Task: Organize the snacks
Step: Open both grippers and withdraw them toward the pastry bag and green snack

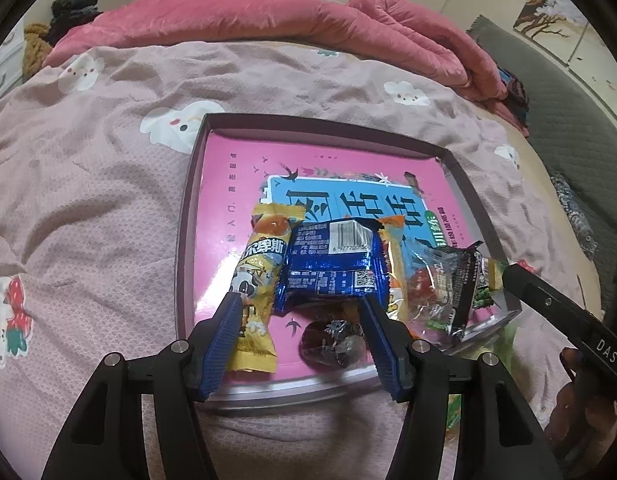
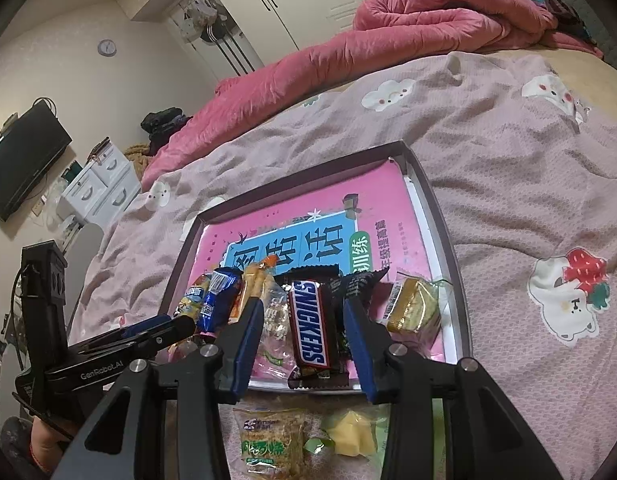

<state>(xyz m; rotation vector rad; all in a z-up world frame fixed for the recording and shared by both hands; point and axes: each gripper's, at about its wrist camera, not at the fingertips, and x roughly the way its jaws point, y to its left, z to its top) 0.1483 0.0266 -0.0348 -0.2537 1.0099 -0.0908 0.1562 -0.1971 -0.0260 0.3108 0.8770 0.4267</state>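
Note:
A shallow tray [image 1: 184, 240] with a pink printed floor lies on the bed and holds a row of snacks. My left gripper [image 1: 302, 312] stands open over its near edge. A blue foil packet [image 1: 332, 264] lies between the tips, and the left finger rests over a yellow panda packet [image 1: 254, 280]. A dark wrapped sweet [image 1: 328, 340] sits just below. My right gripper [image 2: 304, 310] is open astride a Snickers bar [image 2: 308, 320], with a clear packet [image 2: 274, 320] and a black packet [image 2: 358, 284] beside it. A gold-wrapped cake [image 2: 412, 308] lies to the right.
A green noodle packet [image 2: 268, 448] and a yellow sweet [image 2: 352, 436] lie on the sheet outside the tray's near rim [image 2: 440, 216]. A rolled pink quilt [image 2: 428, 20] lies across the far side of the bed. My left gripper [image 2: 180, 326] reaches in from the left.

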